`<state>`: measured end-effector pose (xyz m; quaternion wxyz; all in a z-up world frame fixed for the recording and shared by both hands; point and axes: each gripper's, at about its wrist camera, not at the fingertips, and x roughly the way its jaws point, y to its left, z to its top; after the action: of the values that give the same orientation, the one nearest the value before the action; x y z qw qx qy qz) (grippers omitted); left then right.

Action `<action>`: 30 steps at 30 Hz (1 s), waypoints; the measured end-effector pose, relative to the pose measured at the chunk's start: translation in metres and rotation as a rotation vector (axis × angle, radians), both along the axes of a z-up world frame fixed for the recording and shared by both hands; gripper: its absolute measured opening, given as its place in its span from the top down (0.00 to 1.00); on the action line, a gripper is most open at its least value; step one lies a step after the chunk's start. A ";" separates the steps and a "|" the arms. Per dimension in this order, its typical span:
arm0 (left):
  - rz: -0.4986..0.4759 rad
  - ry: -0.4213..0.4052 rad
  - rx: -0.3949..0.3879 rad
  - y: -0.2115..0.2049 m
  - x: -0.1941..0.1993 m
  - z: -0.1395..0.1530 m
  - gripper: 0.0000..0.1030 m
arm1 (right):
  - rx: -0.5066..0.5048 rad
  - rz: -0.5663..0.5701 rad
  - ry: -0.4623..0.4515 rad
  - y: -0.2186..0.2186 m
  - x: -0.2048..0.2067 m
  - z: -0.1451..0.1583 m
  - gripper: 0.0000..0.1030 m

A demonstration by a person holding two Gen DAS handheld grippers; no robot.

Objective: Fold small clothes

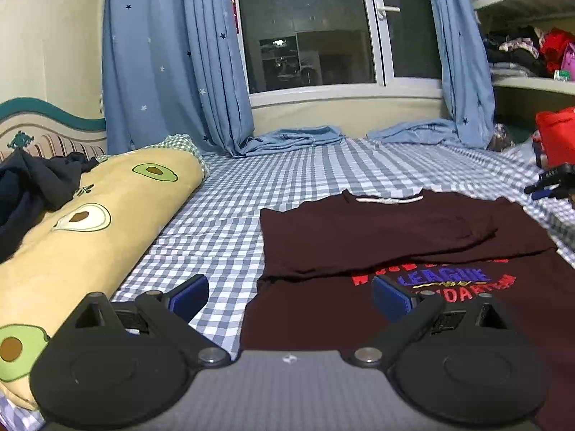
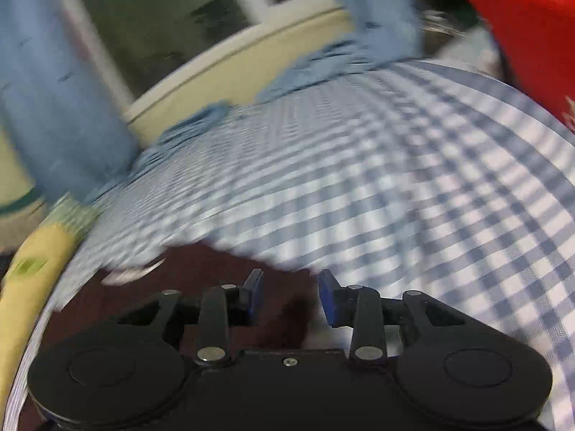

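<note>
A dark maroon T-shirt point(image 1: 395, 230) with red and blue lettering lies on the blue checked bed sheet point(image 1: 287, 176), its sleeves folded in over the chest. My left gripper point(image 1: 289, 292) is open and empty, low over the shirt's lower left edge. My right gripper point(image 1: 550, 183) shows at the shirt's far right. In the blurred right wrist view my right gripper point(image 2: 291, 296) is open and empty above the shirt's upper corner point(image 2: 201, 273), near the white collar tag point(image 2: 129, 274).
A rolled yellow avocado-print quilt point(image 1: 100, 222) with dark clothing point(image 1: 32, 186) on it lies along the left. Blue curtains point(image 1: 172, 57) hang at the window and pool onto the bed. A red bag point(image 1: 557, 136) and shelves of clothes point(image 1: 532, 50) stand at the right.
</note>
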<state>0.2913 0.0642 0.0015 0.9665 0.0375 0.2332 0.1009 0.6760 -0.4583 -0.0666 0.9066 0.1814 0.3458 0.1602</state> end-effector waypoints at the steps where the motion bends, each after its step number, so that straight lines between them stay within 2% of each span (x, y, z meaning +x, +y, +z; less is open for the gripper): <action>1: -0.005 -0.003 -0.005 0.000 -0.001 0.000 0.04 | -0.005 0.055 -0.012 0.008 -0.011 0.006 0.64; 3: -0.011 -0.008 -0.006 -0.002 -0.004 -0.001 0.04 | -0.015 0.162 -0.041 0.026 -0.038 0.015 0.65; 5: -0.019 -0.020 -0.007 -0.003 -0.012 0.000 0.04 | -0.022 0.239 -0.029 0.048 -0.055 0.015 0.65; 8: -0.030 -0.035 -0.011 0.001 -0.028 0.000 0.04 | -0.099 0.244 0.067 0.064 -0.065 -0.003 0.65; 9: -0.033 -0.038 -0.011 0.003 -0.034 0.000 0.03 | -0.173 0.220 0.102 0.067 -0.065 -0.014 0.75; 11: -0.039 -0.037 -0.014 0.009 -0.045 -0.001 0.03 | -0.220 0.218 0.085 0.068 -0.069 -0.021 0.77; 13: -0.048 -0.034 -0.009 0.016 -0.060 -0.004 0.01 | -0.240 0.190 0.080 0.069 -0.078 -0.009 0.66; 15: -0.079 -0.015 0.026 0.019 -0.075 -0.009 0.01 | -0.234 0.196 0.023 0.073 -0.099 0.013 0.38; 18: -0.154 0.038 0.148 0.017 -0.099 -0.022 0.01 | -0.224 0.258 -0.084 0.084 -0.160 0.062 0.27; 23: -0.363 0.152 0.405 0.000 -0.134 -0.054 0.01 | -0.170 0.310 -0.110 0.090 -0.266 0.119 0.15; 27: -0.505 0.215 0.648 -0.020 -0.148 -0.093 0.01 | -0.119 0.296 -0.093 0.095 -0.340 0.136 0.13; 30: -0.539 0.208 0.800 -0.033 -0.150 -0.126 0.02 | -0.117 0.304 -0.091 0.104 -0.383 0.138 0.11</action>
<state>0.1409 0.0312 -0.1246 0.8395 0.4746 0.2535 -0.0751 0.2925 -0.3540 0.0712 0.8957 0.0666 0.3365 0.2830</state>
